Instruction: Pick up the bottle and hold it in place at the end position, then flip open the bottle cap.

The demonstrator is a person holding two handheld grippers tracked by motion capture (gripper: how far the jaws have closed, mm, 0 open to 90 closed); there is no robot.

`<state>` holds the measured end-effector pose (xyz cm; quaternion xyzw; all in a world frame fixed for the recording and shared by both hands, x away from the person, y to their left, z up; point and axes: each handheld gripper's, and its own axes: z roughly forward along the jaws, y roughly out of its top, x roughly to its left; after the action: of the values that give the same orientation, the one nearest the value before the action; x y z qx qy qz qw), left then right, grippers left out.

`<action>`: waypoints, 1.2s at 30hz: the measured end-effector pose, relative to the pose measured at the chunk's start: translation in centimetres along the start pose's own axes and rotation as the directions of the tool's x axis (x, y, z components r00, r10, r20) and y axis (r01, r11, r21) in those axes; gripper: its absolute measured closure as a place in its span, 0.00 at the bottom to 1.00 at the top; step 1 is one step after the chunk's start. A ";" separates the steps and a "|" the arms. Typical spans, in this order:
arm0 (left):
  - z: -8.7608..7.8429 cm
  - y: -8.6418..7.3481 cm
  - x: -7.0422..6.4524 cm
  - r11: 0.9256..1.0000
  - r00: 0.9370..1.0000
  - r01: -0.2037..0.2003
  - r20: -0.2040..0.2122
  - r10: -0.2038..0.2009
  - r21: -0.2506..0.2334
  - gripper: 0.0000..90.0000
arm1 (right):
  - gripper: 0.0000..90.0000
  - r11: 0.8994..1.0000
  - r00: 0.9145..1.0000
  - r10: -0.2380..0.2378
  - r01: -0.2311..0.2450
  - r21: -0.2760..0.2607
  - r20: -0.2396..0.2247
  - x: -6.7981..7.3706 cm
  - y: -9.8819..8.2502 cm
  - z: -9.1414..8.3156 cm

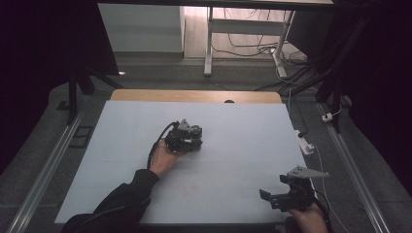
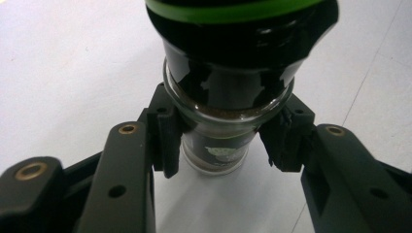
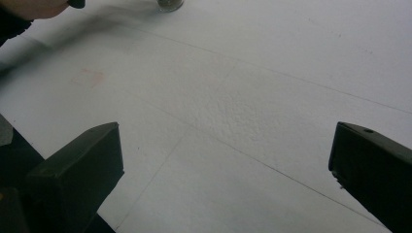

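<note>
A small glass jar (image 2: 228, 87) with a black cap ringed in green stands on the white table sheet (image 1: 233, 145). It holds something brown. My left gripper (image 2: 223, 141) is shut on the jar, its black pads (image 2: 167, 141) pressing the glass body from both sides just under the cap. In the high view the left gripper (image 1: 187, 137) sits mid-table with the jar's cap (image 1: 196, 130) at its tip. My right gripper (image 1: 271, 198) rests near the front right corner, open with nothing between its jaws. The right gripper view shows the jar's base (image 3: 170, 4) far off at the top edge.
A wooden strip (image 1: 194, 95) borders the sheet's far end. A white power strip (image 1: 306, 146) with a cable lies beside the right edge. Metal rails run along both sides. A faint pink smudge (image 3: 90, 76) marks the sheet near the front.
</note>
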<state>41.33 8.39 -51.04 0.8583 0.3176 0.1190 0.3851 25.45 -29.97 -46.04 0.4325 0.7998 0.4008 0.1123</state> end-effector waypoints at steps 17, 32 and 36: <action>0.0 0.0 -0.2 1.000 1.000 -0.003 -0.012 0.003 0.009 0.60 | 0.00 1.000 1.000 -0.007 0.007 -0.003 0.001 0.1 0.0 0.0; 0.0 0.0 -0.2 1.000 1.000 -0.004 -0.013 0.004 0.013 0.60 | 0.00 0.999 0.999 -0.046 0.045 -0.023 -0.027 0.4 0.2 -0.3; 0.0 0.0 -0.2 1.000 1.000 -0.003 -0.014 0.003 0.012 0.60 | 0.00 0.998 0.998 -0.054 0.053 -0.033 -0.030 0.6 0.5 -0.3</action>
<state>41.13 8.26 -51.05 0.8602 0.3197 0.1235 0.3775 25.21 -29.56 -45.37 0.4028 0.8063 0.4169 0.1175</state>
